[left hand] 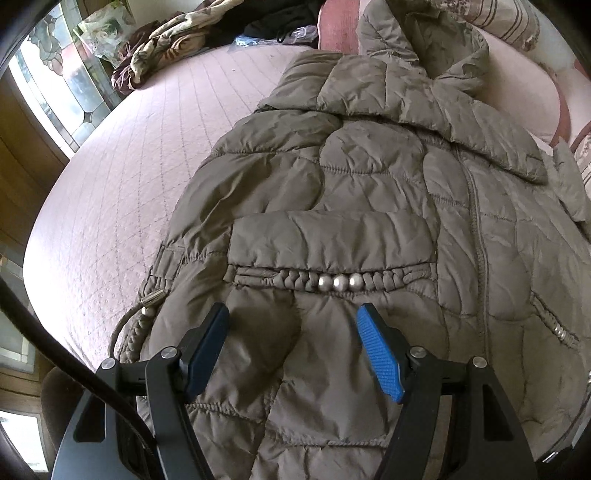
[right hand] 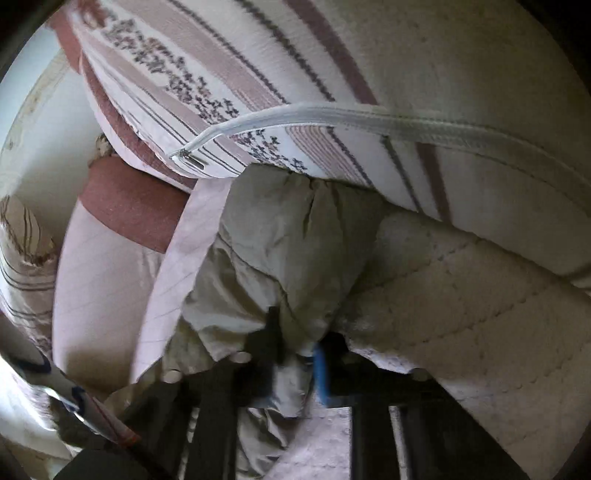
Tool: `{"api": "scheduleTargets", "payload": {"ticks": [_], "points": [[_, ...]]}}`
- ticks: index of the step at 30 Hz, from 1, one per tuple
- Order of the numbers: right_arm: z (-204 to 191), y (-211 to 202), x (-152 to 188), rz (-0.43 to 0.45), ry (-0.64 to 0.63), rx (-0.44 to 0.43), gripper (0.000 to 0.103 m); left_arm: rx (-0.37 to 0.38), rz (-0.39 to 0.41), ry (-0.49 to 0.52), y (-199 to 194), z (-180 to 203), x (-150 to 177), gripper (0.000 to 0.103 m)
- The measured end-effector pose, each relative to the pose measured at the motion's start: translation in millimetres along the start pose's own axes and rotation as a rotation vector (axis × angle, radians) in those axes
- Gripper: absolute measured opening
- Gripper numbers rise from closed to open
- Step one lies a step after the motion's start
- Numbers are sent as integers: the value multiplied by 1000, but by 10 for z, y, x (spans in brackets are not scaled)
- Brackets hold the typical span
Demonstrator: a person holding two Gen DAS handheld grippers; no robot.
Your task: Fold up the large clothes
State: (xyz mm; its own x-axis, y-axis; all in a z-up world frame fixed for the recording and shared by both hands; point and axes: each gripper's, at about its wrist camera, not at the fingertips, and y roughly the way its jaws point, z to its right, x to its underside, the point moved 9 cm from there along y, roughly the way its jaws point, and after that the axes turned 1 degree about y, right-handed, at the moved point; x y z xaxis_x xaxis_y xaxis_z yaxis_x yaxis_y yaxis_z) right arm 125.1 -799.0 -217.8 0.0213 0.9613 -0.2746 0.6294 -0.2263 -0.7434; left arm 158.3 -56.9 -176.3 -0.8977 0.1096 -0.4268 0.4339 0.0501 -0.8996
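Observation:
An olive-green quilted jacket (left hand: 369, 192) lies front-up on a pink quilted bed (left hand: 129, 184), collar at the far end, one sleeve folded over the chest. My left gripper (left hand: 291, 317) is open and empty, hovering just above the jacket below its braided waistband with three silver beads (left hand: 339, 282). In the right wrist view my right gripper (right hand: 295, 354) is shut on a fold of the jacket's olive fabric (right hand: 288, 251), pinched between the dark finger and the blue pad (right hand: 320, 369), close under a striped pillow (right hand: 258, 81).
A crumpled patterned blanket (left hand: 166, 40) and dark items lie at the bed's far left corner. Striped pillows (left hand: 502, 18) sit past the collar. A stained-glass window (left hand: 62, 85) is left of the bed. A drawcord with metal tip (left hand: 151, 299) trails off the jacket's left side.

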Motion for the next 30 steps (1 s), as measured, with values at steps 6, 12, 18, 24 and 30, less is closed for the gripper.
{"api": "scheduleTargets", "payload": {"ticks": [6,12,18,24,30], "points": [[-569,-477,91,59,-174,20,10,40,14,-18,-102,-76,42,71],[-1692,-1168,609,65,-304,-148,10,73,56,-59,-276,-289,77,71],[-2829,-1504,1759,-17,-505,-284,10,54,127,-52,-431,-586,97,71],[-3644,-1295,3355,-149,-721,-327,9,72,249,-58,-395,-753,-362,71],[-3926,-714,4793,-266,-917,-260,9,56,331,-103,-126,-955,-941,71]]}}
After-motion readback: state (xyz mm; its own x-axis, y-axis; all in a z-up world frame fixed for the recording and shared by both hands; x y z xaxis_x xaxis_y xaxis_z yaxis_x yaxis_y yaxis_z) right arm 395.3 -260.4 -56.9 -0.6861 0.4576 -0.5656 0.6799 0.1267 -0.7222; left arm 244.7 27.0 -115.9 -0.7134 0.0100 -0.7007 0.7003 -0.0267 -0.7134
